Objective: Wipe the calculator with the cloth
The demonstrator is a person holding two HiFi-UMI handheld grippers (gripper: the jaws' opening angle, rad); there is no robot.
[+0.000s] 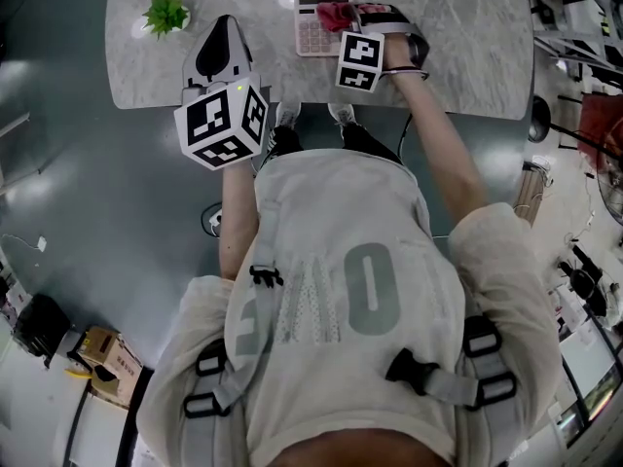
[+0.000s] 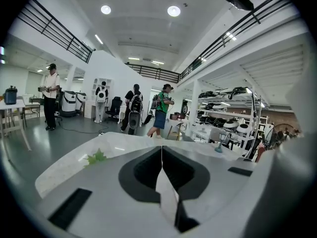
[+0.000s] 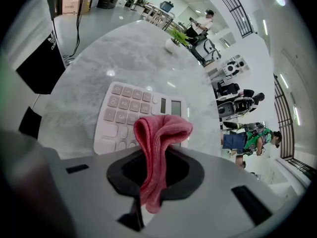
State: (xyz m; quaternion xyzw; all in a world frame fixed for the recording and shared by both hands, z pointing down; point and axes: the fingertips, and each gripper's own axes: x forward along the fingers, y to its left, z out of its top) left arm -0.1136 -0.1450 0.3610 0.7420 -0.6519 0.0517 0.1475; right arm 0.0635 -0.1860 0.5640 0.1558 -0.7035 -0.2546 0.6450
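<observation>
Now my right gripper (image 1: pixel 348 15) is closed on the cloth (image 1: pixel 336 13), and the right gripper view shows this clearly: the two jaws squeeze the pink-red cloth (image 3: pixel 157 148) between them. One end of it hangs down behind the jaws, and a folded loop stands out in front. This loop is over the calculator (image 3: pixel 126 114), near the keys just below its display. I cannot tell if the cloth really presses on the keys or only hovers above them.

The calculator (image 1: pixel 311 35) is pale pink and lies flat on the grey marble table (image 1: pixel 467 37), at the side far from me, with its display end pointing away from my body. My hand (image 1: pixel 401 52) holds the right gripper from the right of the calculator.

My left gripper (image 1: pixel 225 27) is over the left part of the table, well apart from the calculator. In the left gripper view its jaws are together along one thin line, and nothing is between them (image 2: pixel 162 165).

Beyond the left gripper a small green plant (image 1: pixel 165 13) stands on the table near its far left corner. In the left gripper view several people (image 2: pixel 161 108) stand on the floor behind the table.
</observation>
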